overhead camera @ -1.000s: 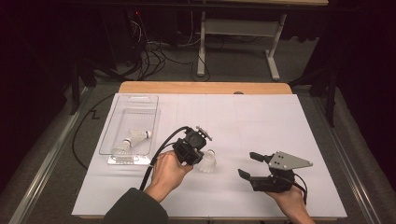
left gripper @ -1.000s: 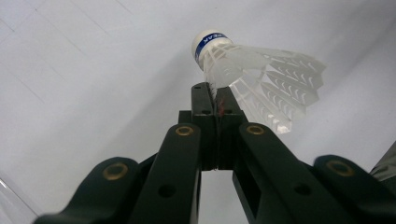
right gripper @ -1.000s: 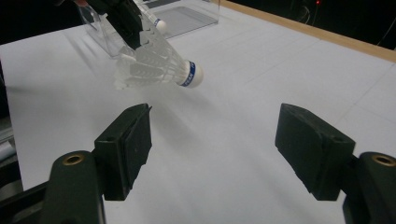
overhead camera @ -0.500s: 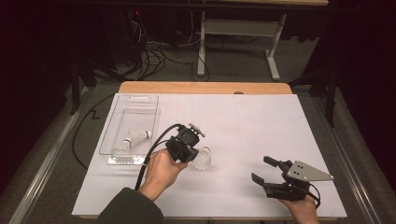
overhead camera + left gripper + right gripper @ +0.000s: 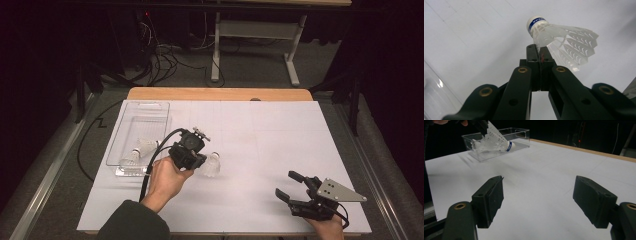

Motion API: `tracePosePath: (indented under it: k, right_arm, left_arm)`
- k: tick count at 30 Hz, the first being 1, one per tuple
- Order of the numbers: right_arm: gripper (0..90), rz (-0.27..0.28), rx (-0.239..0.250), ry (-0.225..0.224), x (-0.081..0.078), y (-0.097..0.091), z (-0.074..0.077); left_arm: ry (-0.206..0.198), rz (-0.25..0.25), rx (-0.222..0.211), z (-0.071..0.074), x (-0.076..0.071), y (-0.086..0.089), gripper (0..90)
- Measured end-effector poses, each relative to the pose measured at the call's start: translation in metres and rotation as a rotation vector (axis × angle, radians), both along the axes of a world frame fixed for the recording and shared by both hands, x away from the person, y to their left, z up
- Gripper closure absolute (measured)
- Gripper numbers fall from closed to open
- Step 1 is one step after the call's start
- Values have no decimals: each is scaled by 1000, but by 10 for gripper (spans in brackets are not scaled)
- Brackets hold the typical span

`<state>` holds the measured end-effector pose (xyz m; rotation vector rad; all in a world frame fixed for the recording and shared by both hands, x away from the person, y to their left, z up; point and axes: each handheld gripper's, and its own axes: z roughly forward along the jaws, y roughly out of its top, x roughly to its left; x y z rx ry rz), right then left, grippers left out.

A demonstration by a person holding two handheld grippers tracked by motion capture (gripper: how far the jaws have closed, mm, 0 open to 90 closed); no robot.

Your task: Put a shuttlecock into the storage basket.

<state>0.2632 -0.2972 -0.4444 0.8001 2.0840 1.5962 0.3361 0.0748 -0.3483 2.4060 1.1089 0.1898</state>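
White plastic shuttlecock (image 5: 559,40) sits pinched by its skirt in my left gripper (image 5: 539,53), mid-frame, bound for the clear bin (image 5: 142,107); right gripper (image 5: 537,197) waits spread, empty.

in the high view the left gripper (image 5: 192,152) covers its own jaw tips, so the grip on the shuttlecock (image 5: 212,165) is hidden there — only the white skirt pokes out beside the black body. the two shuttlecocks in the clear tray (image 5: 131,116) are too small to make out any detail. the person's right hand (image 5: 327,229) is cut off by the bottom edge, as is the sleeve (image 5: 131,225).

in the left gripper view the jaws hide part of the shuttlecock's skirt, and the print on its blue band is cut short. in the right gripper view the held shuttlecock is blurred — the left hand (image 5: 441,122) above it is cropped by the top edge.
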Motion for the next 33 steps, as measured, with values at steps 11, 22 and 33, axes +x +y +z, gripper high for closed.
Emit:
tracePosePath:
  k: [11,22,33]
  right_arm:
    - [246,-17,5,4,-3,-5,-6]
    - [247,-24,8,1,-1,-7,-7]
    - [246,-19,5,-4,-1,-6,-8]
  left_arm:
    - [-7,44,-30,7,3,22,899]
    - [-13,98,-39,14,10,44,899]
    - [-38,159,-49,21,18,68,900]
